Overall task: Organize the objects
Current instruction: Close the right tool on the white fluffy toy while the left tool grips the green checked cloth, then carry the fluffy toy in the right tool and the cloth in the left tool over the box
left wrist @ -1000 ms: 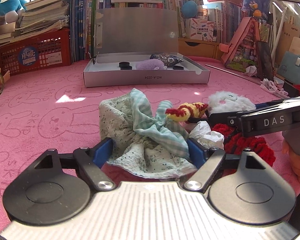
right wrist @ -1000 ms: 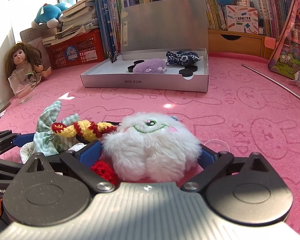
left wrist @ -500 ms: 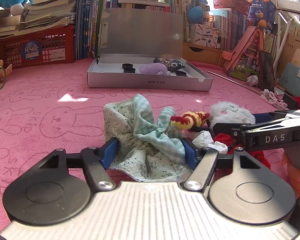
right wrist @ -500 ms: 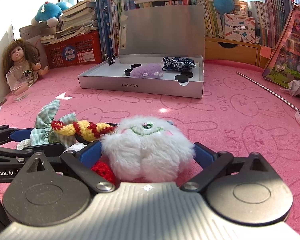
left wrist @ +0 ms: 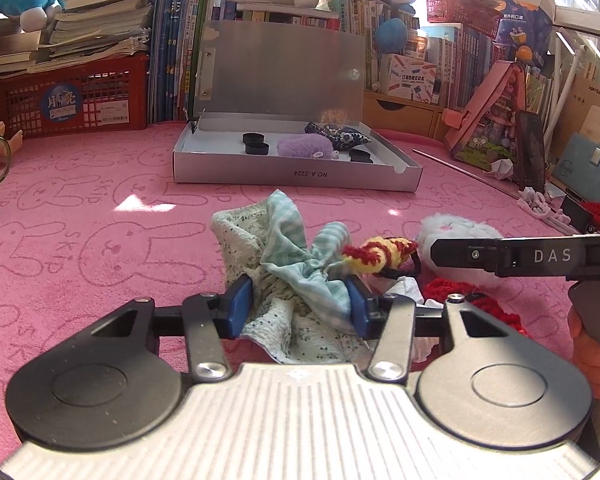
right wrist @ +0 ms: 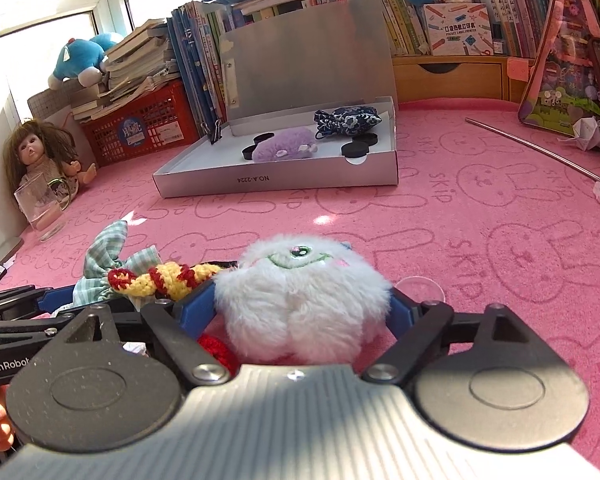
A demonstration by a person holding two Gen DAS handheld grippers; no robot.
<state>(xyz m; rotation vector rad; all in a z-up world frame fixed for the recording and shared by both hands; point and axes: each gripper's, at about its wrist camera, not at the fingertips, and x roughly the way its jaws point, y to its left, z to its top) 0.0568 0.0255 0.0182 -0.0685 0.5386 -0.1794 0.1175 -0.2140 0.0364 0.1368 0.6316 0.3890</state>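
Observation:
My left gripper [left wrist: 298, 304] is shut on a bundle of green checked and speckled cloth [left wrist: 288, 256] on the pink mat. My right gripper [right wrist: 302, 312] is shut on a white fluffy plush [right wrist: 304, 280], which also shows in the left wrist view [left wrist: 456, 228]. A yellow and red crocheted piece [left wrist: 380, 254] lies between the two bundles; it shows in the right wrist view [right wrist: 168, 278] too. Red yarn [left wrist: 460, 292] lies under the plush. The open silver box [left wrist: 296, 172] stands ahead, holding a purple plush [left wrist: 306, 147], a dark patterned pouch [left wrist: 338, 134] and black discs [left wrist: 256, 144].
A red crate [left wrist: 72, 98] with books, a book row and plush toys line the back. A glass cup [right wrist: 42, 212] and a doll [right wrist: 40, 156] stand at the left. A metal rod [right wrist: 536, 148] and a pink toy house [right wrist: 564, 76] are at the right.
My left gripper's jaws have closed in on the cloth bundle. My right gripper's jaws have closed in on the white plush and lifted it slightly. The box looks a little nearer.

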